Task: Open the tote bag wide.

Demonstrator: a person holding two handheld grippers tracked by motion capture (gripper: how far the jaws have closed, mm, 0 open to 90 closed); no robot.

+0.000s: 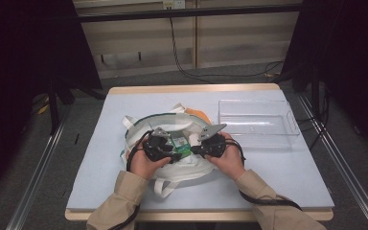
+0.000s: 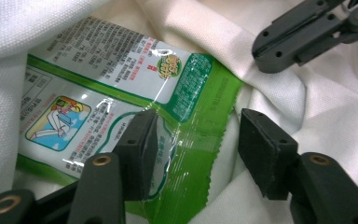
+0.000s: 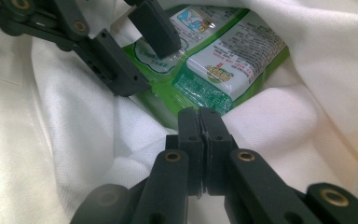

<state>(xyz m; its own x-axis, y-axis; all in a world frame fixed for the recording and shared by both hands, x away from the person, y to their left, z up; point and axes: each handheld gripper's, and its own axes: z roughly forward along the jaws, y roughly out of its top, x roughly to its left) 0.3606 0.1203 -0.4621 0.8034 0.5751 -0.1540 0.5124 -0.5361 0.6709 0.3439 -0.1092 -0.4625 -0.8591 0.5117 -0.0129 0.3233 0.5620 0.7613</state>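
Observation:
A white cloth bag (image 1: pixel 136 128) lies on the blue mat, its mouth open towards me. Inside it is a green and white snack packet (image 1: pixel 178 143) (image 2: pixel 121 60) (image 3: pixel 233 51). My left gripper (image 1: pixel 172 152) (image 2: pixel 196 123) is open, and the packet's green sealed edge lies between its jaws. One of its pads (image 2: pixel 140 140) rests on the packet and the other stands clear over the cloth. My right gripper (image 1: pixel 195 150) (image 3: pixel 198 114) is shut, with its tips at a fold of the bag's cloth beside the packet. I cannot tell whether cloth is pinched there.
A clear plastic tray (image 1: pixel 256 120) stands at the back right of the mat. Something orange (image 1: pixel 199 114) peeks out behind the bag. The bag's handles (image 1: pixel 165 184) trail towards the table's front edge.

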